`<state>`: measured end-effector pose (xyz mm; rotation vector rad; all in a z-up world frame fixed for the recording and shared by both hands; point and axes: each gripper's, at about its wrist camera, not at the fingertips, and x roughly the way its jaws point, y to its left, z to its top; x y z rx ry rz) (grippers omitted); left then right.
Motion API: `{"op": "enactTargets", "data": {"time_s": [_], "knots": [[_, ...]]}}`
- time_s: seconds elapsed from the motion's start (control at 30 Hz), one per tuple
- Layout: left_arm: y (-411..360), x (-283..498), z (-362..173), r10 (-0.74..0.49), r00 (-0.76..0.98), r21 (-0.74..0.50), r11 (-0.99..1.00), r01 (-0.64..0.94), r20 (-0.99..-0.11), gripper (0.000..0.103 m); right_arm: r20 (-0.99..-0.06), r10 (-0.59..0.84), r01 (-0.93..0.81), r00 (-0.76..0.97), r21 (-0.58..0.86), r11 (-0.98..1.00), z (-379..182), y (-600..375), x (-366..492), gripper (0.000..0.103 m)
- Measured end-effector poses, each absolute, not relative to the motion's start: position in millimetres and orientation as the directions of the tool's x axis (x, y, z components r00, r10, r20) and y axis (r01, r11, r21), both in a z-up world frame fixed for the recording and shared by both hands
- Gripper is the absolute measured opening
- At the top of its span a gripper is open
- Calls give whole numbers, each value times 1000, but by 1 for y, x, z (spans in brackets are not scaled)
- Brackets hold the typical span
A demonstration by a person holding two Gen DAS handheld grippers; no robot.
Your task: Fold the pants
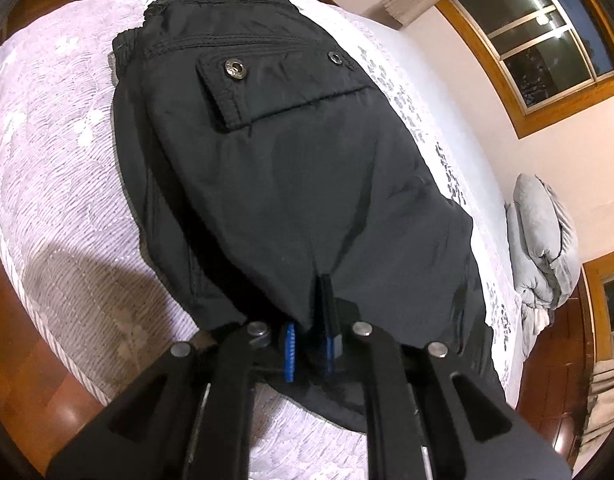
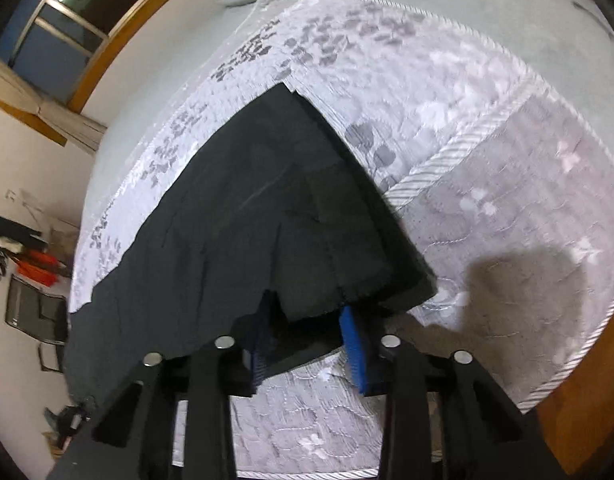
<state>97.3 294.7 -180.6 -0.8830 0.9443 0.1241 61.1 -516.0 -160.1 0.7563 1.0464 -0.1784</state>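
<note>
Black pants lie on the white quilted bed, waistband at the far end, with a snap-buttoned pocket flap facing up. My left gripper is shut on the near edge of the pants, and the fabric is pinched and puckered between its blue pads. In the right wrist view the pants show as a folded dark slab with a corner pointing away. My right gripper straddles their near hem with its jaws apart. The cloth drapes over the left pad, and the right blue pad is bare beside it.
A grey rolled duvet lies at the head of the bed by the wall. Wood-framed windows are beyond it. Wooden floor borders the mattress edge. Tools and a chair stand by the wall on the left.
</note>
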Motion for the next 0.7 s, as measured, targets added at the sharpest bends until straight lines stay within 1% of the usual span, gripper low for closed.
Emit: {"op": "enactTargets", "data": {"time_s": [0.07,0.13,0.23,0.3,0.33,0.37,0.4,0.43,0.47,0.5,0.53,0.57,0.67,0.7], "knots": [[295,99,-179,-267,599,-596,660,-457,-755,10,-828,215,455,517,479,750,-157,-514,62,18],[292,101,-178,-257,590,-580,674,-458,-765,11,-835,207,453,510,465,760,-156,-514,61,14],[286,104,-179,-244,581,-559,692,-457,-776,13,-877,174,472,448,397,788,-165,-510,63,14],[284,106,-179,-236,578,-550,699,-457,-781,14,-882,182,480,435,398,782,-173,-510,63,16],[283,107,-178,-233,575,-544,704,-456,-784,15,-882,182,477,434,397,784,-173,-510,64,17],[283,108,-177,-231,574,-540,708,-455,-786,15,-880,183,474,439,400,784,-172,-510,64,22],[282,108,-176,-232,572,-539,710,-453,-786,21,-875,184,469,449,406,784,-168,-511,63,26],[281,108,-174,-236,575,-542,711,-448,-784,26,-871,184,465,456,409,785,-162,-512,61,37],[281,107,-172,-232,577,-541,712,-447,-783,34,-869,180,467,462,410,784,-159,-514,58,49],[280,105,-169,-225,581,-538,713,-450,-782,48,-866,169,475,470,410,779,-154,-516,54,53],[279,101,-164,-215,590,-540,709,-455,-779,54,-857,167,486,488,426,763,-150,-521,47,57],[279,98,-161,-203,597,-539,705,-461,-776,62,-847,178,493,501,448,746,-148,-524,41,58],[278,87,-154,-173,607,-532,697,-481,-775,69,-816,225,507,533,521,687,-151,-534,29,64],[278,84,-154,-169,609,-533,692,-487,-775,70,-810,235,515,537,535,669,-154,-537,26,65]]}}
